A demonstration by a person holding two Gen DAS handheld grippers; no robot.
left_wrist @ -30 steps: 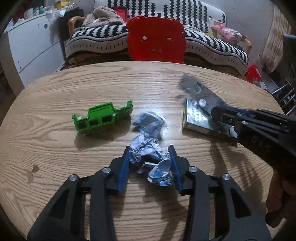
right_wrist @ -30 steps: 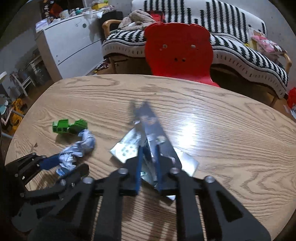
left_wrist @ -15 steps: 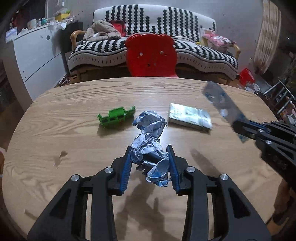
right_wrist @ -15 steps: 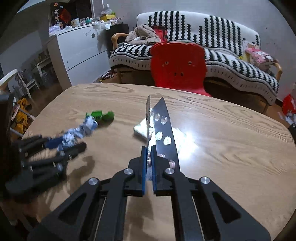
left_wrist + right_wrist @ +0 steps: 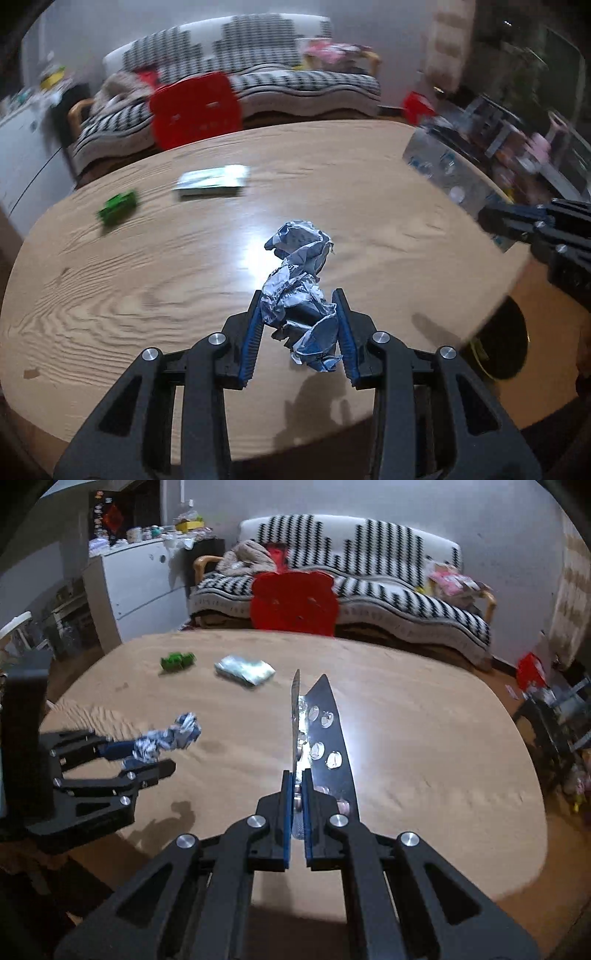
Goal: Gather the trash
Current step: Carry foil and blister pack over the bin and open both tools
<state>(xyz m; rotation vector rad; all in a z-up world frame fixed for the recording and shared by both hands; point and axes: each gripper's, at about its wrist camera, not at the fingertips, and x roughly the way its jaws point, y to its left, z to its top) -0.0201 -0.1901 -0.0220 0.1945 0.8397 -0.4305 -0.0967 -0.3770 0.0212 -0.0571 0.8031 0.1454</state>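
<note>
Left tool (image 5: 299,332) raised clamping wrapper (image 5: 301,291), above table (image 5: 147,266)

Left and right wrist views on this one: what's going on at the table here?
A person is clearing trash with a gripper in each hand. The left gripper is shut on a crumpled wrapper, held above the wooden table. The right gripper is shut on an emptied blister pack, also lifted clear. A flat foil packet and a small green plastic piece lie on the far side of the table. A dark round bin shows below the table's right edge.
</note>
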